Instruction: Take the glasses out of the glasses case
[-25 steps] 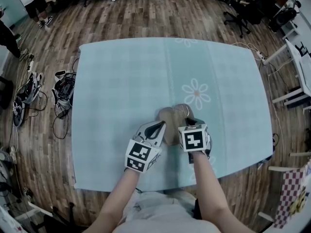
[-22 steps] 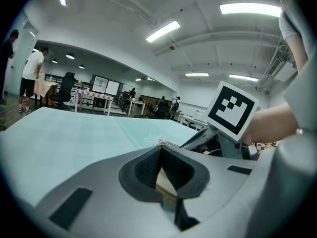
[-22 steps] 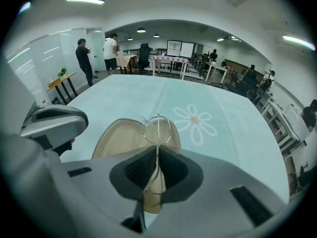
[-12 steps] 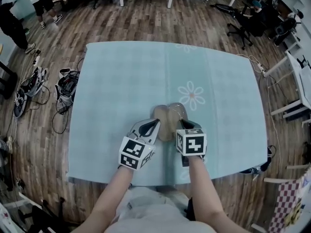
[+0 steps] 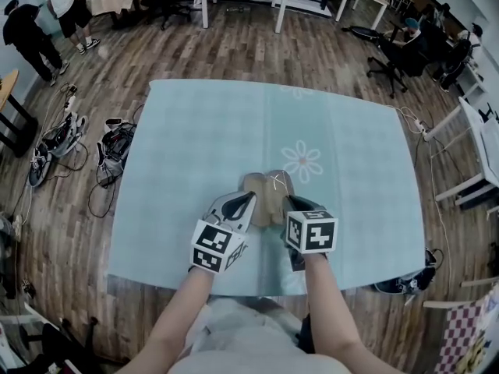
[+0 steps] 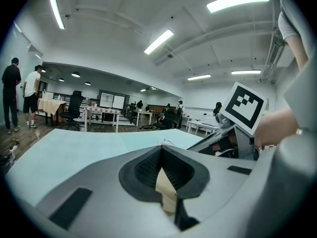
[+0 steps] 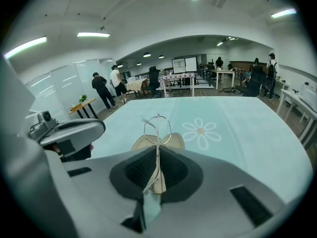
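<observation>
Above one table [image 5: 195,131], left gripper [image 6: 162,155] clamps seemingly one case [image 6: 166,188], right gripper [image 7: 158,156] clamps one glasses frame [image 7: 158,133].

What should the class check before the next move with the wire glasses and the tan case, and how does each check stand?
1. Grip of left gripper on the tan soft glasses case: ok.
2. Grip of right gripper on the thin wire-framed glasses: ok.
3. Glasses fully clear of the case: cannot tell.
4. Bare pale blue tablecloth beyond the case for setting down: ok.
5. Grippers apart from each other: ok.
</observation>
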Tool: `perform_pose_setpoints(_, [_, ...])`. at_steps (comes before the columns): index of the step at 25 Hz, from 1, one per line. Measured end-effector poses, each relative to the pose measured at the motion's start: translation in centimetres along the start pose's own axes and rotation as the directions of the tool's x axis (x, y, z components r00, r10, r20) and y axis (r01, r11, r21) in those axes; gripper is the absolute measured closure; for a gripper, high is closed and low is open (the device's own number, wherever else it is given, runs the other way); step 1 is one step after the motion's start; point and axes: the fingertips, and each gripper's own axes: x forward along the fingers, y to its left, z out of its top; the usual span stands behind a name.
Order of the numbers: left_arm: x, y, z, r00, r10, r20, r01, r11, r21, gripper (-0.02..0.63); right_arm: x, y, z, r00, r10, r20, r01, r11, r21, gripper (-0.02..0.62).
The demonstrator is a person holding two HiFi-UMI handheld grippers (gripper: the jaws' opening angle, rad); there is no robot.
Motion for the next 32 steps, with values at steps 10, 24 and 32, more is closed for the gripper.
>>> perform_pose_setpoints(10, [-2.0,-0.4,2.0,0.995,0.075,0.066,-0.075,0.997,-0.004,0.598,-3.4,2.3,2.4,0.979,0.115,0.170,-0.107,0.993,-0.053,0.568])
perform_pose_setpoints(24, [-2.9,-2.6,6.0,0.983,0.080,0.168,-0.089,0.995,0.048,0.598,-8.8,3.1,5.6,0.903,0.169,0.394,-0.119,0.982,-0.149,0.568])
perform_pose_setpoints(32, [-2.8,-3.3,8.0,0.975,0.059,0.214,-0.078,0.993,0.083,0.598,-11.0,3.3,7.1,0.852,0.196,0.486,-0.110,0.974,-0.200,0.568])
